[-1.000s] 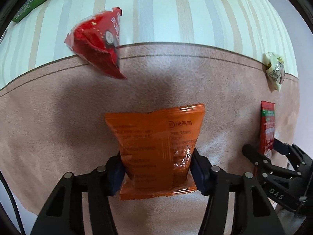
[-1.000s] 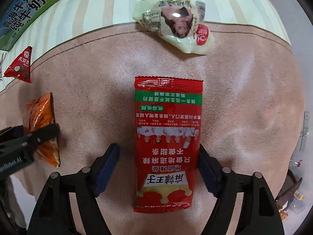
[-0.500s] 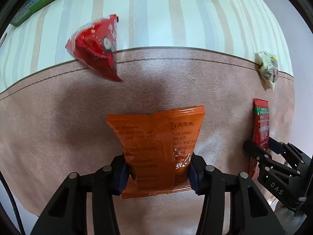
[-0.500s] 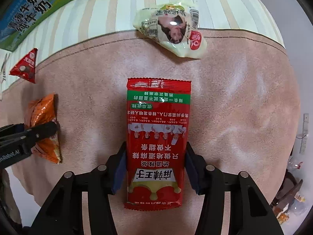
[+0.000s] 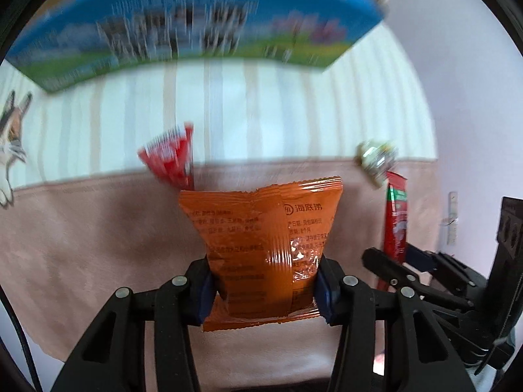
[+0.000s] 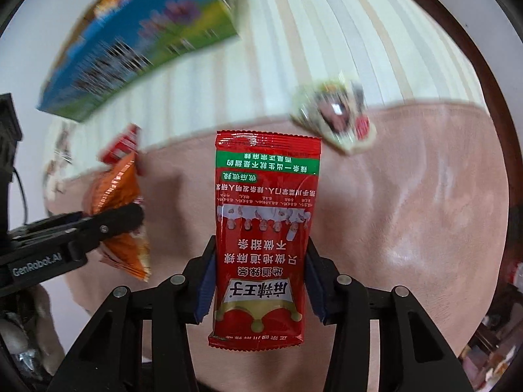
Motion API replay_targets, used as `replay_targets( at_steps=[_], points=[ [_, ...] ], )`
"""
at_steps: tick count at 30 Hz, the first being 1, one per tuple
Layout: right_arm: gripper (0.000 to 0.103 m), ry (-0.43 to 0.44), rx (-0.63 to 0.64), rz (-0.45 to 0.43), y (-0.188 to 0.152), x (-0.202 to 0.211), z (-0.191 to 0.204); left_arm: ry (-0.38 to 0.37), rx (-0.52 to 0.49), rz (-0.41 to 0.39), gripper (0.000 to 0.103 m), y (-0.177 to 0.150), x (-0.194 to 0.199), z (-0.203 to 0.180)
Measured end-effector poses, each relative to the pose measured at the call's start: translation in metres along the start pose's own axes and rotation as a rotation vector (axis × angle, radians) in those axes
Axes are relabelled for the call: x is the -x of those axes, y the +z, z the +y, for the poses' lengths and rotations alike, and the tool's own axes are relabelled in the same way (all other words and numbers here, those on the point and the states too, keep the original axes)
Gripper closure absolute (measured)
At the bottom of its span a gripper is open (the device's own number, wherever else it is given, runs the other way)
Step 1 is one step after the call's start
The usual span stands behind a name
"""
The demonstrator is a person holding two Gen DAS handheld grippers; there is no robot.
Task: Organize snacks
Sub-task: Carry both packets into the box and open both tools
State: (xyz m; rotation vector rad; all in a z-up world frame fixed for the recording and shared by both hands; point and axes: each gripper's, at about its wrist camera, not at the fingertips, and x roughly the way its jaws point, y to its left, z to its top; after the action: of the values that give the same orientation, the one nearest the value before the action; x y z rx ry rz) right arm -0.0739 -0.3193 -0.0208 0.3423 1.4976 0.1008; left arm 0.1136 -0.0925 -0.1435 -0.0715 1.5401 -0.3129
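While the orange packet (image 5: 261, 248) sat clamped by its lower half between the blue pads of the left hand-held gripper (image 5: 263, 290), the long red sachet (image 6: 263, 245) was pinched the same way at its lower part by the right hand-held gripper (image 6: 260, 289). Both hand-held grippers were closed snugly on their packets, pads pressing the side edges, and both packets stood upright and appeared lifted clear of the pink cloth (image 5: 81, 238) that covered the near part of the striped surface.

Two snacks were therefore in hand, which looked like an early-to-middle stage of the tidying. Two more lay unsorted along the far edge of the pink cloth: a red triangular packet (image 5: 170, 158) towards its far left, and a pale yellowish packet (image 6: 333, 119) towards its far right. A blue-and-green box (image 5: 196, 29) stood beyond them on the striped surface (image 5: 261, 111), blurred; it may have been the destination, though the views could not confirm that.

Both hand-held grippers pointed forward towards that far side, side by side, each visible at the edge of the other's view, the left one level, the right one slightly tilted.
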Motion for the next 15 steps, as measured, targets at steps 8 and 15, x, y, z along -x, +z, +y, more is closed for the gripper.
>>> replay_targets(
  at_steps=[8,15],
  points=[
    [0.053,0.123,0.055,-0.171,0.058,0.08,0.034,-0.053,-0.013,-0.169,0.057,0.042,0.094,-0.003],
    [0.053,0.152,0.134,-0.292,0.135,0.118,0.074,0.067,0.0,-0.262,0.057,0.1,0.132,0.027]
  ],
)
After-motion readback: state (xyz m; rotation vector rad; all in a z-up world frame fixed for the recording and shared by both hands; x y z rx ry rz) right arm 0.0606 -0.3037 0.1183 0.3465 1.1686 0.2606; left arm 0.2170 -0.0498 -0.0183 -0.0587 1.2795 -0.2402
